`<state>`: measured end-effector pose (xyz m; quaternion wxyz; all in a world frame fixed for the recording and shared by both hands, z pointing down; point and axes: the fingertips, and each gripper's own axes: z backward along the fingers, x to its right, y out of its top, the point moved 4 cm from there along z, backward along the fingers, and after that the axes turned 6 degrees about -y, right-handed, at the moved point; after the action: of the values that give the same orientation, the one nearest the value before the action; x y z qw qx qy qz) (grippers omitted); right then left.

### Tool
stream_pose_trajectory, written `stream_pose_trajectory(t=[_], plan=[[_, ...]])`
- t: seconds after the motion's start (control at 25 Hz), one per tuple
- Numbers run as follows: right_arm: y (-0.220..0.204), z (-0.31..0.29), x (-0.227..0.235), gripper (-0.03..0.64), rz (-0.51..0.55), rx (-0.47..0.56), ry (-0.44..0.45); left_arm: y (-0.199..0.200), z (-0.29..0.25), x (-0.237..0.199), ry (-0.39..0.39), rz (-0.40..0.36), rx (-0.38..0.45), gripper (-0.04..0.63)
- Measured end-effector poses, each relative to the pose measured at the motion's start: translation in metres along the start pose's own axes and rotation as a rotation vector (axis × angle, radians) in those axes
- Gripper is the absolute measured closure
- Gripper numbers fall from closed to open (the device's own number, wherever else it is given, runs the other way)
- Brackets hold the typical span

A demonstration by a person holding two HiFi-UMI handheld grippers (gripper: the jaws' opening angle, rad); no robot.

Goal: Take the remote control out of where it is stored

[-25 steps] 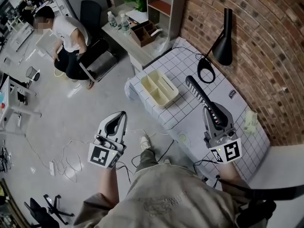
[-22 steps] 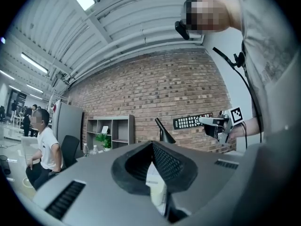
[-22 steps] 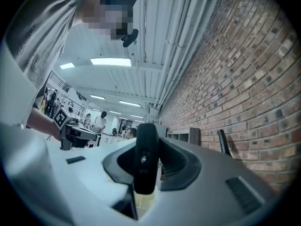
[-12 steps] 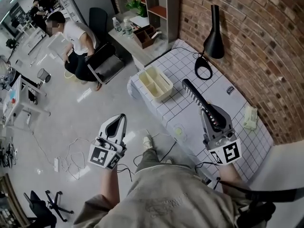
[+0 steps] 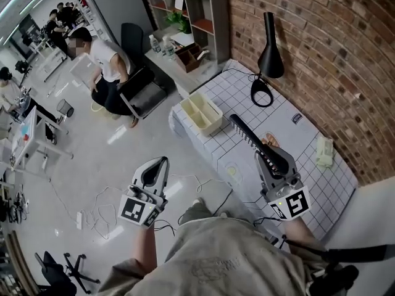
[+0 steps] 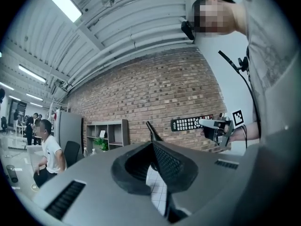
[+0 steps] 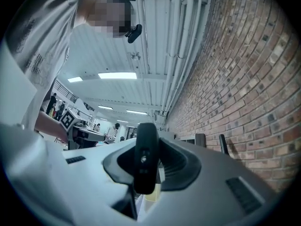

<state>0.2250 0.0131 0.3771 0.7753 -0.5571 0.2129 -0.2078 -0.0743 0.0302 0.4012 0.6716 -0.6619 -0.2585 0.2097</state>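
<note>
A long black remote control (image 5: 245, 134) is held above the white grid-cloth table (image 5: 290, 137), with my right gripper (image 5: 265, 154) shut on its near end. In the right gripper view the remote (image 7: 146, 154) stands edge-on between the jaws of my right gripper (image 7: 146, 166). The cream divided organiser tray (image 5: 200, 113) sits at the table's far left corner, apart from the remote. My left gripper (image 5: 162, 161) hangs over the floor left of the table, its jaws shut with nothing between them. The left gripper view shows its closed tips (image 6: 153, 144) and the remote (image 6: 190, 123) off to the right.
A black desk lamp (image 5: 269, 48) with a round base stands at the table's far edge by the brick wall. A pale green cloth (image 5: 322, 150) lies at the right. A person sits on a chair (image 5: 139, 85) near shelves. Cables (image 5: 102, 211) lie on the floor.
Both grippers sit slightly lower in the head view, and the table has shifted as the head moved. The remote stays gripped in the right gripper.
</note>
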Motion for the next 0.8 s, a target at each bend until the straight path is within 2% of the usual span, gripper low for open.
stream_pose_trajectory(t=[0.28, 0.52, 0.8], plan=[[0.000, 0.014, -0.003, 0.525, -0.022, -0.016, -0.035, 0.009, -0.006, 0.034, -0.079, -0.171, -0.042, 0.591], [-0.004, 0.010, -0.006, 0.525, -0.028, -0.054, -0.070, 0.002, -0.001, 0.040, -0.102, -0.127, -0.038, 0.591], [-0.003, -0.004, -0.029, 0.524, -0.021, -0.075, -0.061, -0.007, 0.012, 0.036, -0.137, -0.095, -0.044, 0.591]])
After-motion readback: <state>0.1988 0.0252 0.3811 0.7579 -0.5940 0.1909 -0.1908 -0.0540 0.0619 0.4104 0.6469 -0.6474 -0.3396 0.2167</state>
